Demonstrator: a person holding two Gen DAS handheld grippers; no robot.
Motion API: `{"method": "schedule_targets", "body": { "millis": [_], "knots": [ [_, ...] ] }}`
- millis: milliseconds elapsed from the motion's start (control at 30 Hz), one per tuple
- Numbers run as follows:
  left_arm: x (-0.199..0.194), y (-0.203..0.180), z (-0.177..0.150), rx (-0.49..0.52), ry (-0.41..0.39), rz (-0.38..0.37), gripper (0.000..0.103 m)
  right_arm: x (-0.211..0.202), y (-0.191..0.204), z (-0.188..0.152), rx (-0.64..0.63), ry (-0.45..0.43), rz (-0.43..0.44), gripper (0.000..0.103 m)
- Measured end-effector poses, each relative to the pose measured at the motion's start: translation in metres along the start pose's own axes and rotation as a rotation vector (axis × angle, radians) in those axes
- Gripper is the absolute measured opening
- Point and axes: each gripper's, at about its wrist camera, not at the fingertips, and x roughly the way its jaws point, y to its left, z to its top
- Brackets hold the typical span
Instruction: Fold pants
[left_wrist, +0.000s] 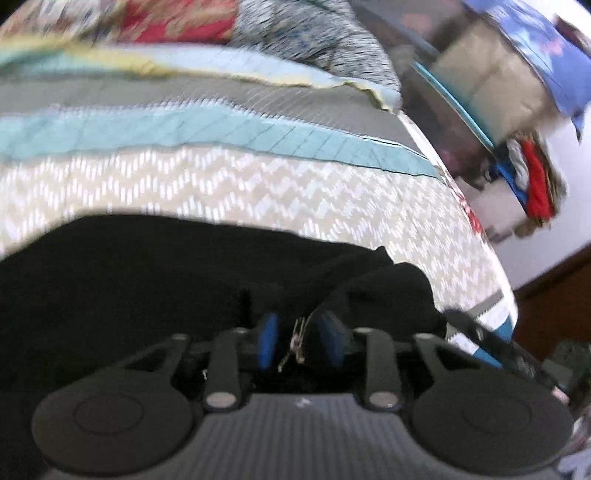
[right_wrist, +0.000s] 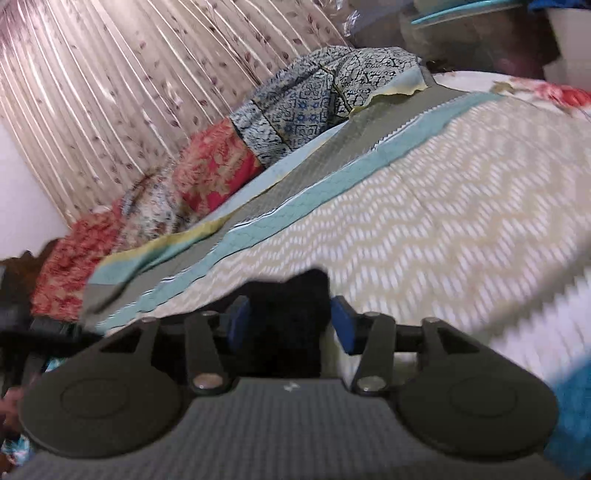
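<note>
Black pants (left_wrist: 166, 288) are lying on the bed (left_wrist: 332, 206), near its right edge, so that both tools can carry one edge over for a fold. The left gripper (left_wrist: 300, 338) is closing its blue pads (left_wrist: 267, 341) on the zipper (left_wrist: 298, 341) area. The right gripper (right_wrist: 286, 323) is standing partly closed around a bunch of pants cloth.
</note>
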Motion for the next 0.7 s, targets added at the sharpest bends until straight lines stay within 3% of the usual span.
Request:
{"method": "schedule_targets", "body": {
  "millis": [33,133,267,367,467,500,533,600,633,700],
  "knots": [
    [-0.006,-0.006,0.003,0.022,-0.017,0.001,0.044,-0.008,0.0,-0.008,0.005,-0.011,0.006,0.061],
    [-0.019,-0.034,0.022,0.123,-0.075,-0.012,0.045,-0.007,0.0,-0.021,0.016,-0.01,0.0,0.062],
    [0.003,-0.104,0.043,0.356,-0.057,-0.02,0.05,0.014,-0.003,-0.024,0.004,0.038,-0.02,0.062],
    [0.048,-0.145,0.051,0.499,0.06,-0.015,0.052,0.015,-0.006,-0.027,0.003,0.037,0.026,0.062],
    [0.096,-0.159,0.062,0.518,0.212,-0.013,0.052,0.015,-0.008,-0.03,0.011,0.035,0.042,0.062],
    [0.11,-0.158,0.062,0.51,0.272,-0.02,0.048,0.015,-0.01,-0.03,0.016,0.035,0.045,0.062],
    [0.12,-0.157,0.06,0.498,0.321,-0.03,0.037,0.013,-0.013,-0.032,0.019,0.035,0.051,0.061],
    [0.129,-0.154,0.054,0.485,0.383,-0.058,0.008,0.014,-0.012,-0.035,0.02,0.043,0.061,0.056],
    [0.128,-0.155,0.051,0.496,0.381,-0.067,0.008,0.016,-0.011,-0.036,0.018,0.055,0.069,0.039],
    [0.118,-0.158,0.045,0.531,0.315,-0.052,0.007,0.019,-0.009,-0.038,0.005,0.081,0.064,0.025]
  ]
}}
